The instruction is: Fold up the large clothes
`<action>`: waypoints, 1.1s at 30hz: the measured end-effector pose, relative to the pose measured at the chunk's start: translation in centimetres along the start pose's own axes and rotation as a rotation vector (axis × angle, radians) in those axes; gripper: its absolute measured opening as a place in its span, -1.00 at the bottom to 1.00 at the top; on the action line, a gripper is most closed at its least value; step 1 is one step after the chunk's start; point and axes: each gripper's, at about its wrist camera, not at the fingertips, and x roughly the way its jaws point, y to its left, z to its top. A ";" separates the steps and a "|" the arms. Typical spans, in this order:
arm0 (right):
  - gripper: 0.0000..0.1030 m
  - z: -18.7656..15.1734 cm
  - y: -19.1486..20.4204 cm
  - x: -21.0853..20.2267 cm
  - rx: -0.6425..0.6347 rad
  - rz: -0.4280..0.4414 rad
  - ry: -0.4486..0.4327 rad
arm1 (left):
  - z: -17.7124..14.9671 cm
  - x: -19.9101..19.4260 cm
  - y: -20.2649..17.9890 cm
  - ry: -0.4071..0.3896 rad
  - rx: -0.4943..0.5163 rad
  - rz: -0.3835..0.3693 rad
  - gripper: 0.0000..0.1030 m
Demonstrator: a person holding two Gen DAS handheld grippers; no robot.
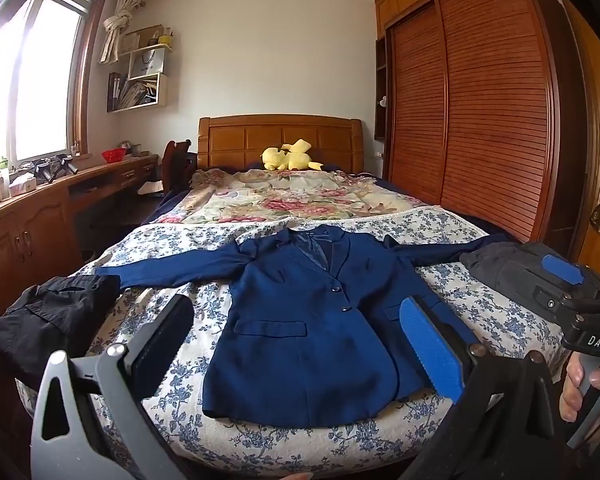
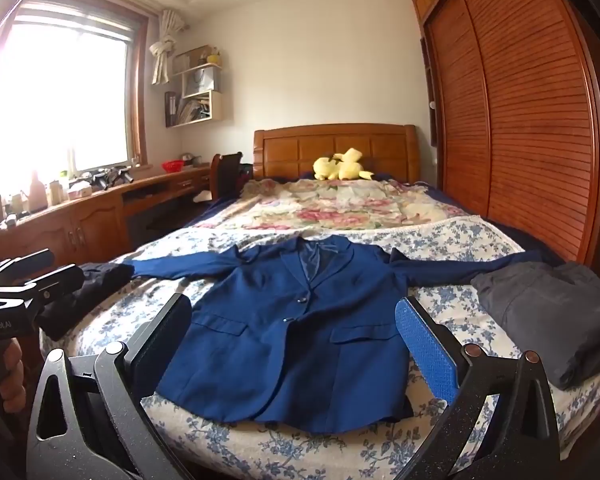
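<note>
While both grippers hang wide open and empty over the near edge of the bed [image 1: 480,304], the left gripper [image 1: 300,344] and right gripper [image 2: 296,336] have grasped nothing, so folding of the blue blazer [image 1: 300,320] looks not yet begun. It lies just ahead of both, flat, front up, buttoned, sleeves spread out to each side. A black garment [image 1: 40,316] left of the left gripper and a folded grey garment [image 2: 548,320] right of the right one may be finished pieces; cannot tell.
</note>
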 end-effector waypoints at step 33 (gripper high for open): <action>1.00 0.1 0.1 -0.3 0.001 0.006 -0.001 | -0.2 -0.1 0.2 -0.003 0.013 0.001 1.00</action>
